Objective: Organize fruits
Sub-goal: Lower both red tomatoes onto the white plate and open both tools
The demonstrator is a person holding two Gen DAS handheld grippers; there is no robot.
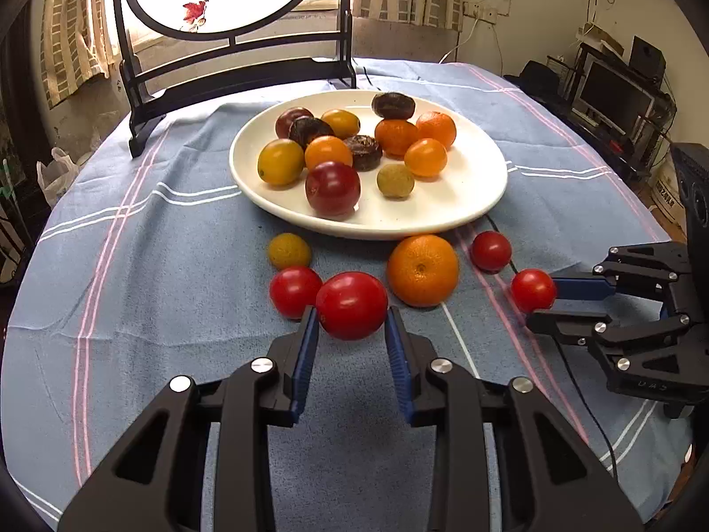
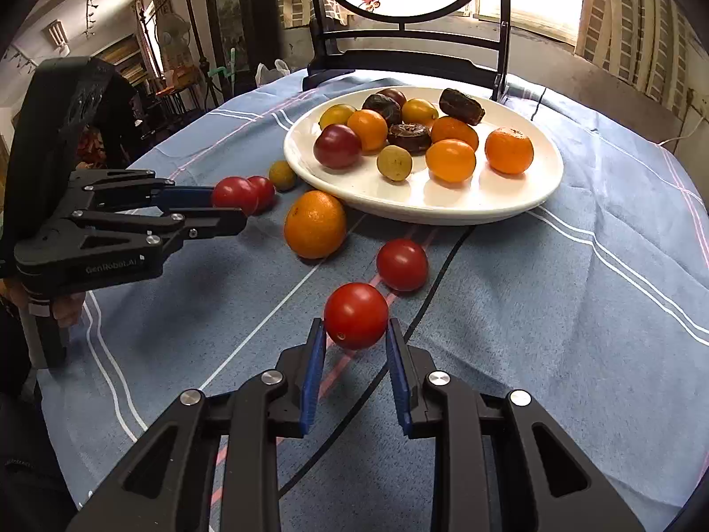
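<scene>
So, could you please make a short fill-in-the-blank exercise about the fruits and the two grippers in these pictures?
1. The left gripper is shut on a red ____.
2. The right gripper also grips a tomato, so ____ grippers are holding fruit.
3. The white plate stands on a ____ tablecloth.
4. One large orange lies ____ the plate, on the cloth.

Missing words: tomato; both; blue; outside

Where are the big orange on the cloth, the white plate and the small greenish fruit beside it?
big orange (image 1: 422, 269), left wrist view, its top.
white plate (image 1: 478, 195), left wrist view, bare rim.
small greenish fruit (image 1: 289, 250), left wrist view, its middle.
</scene>
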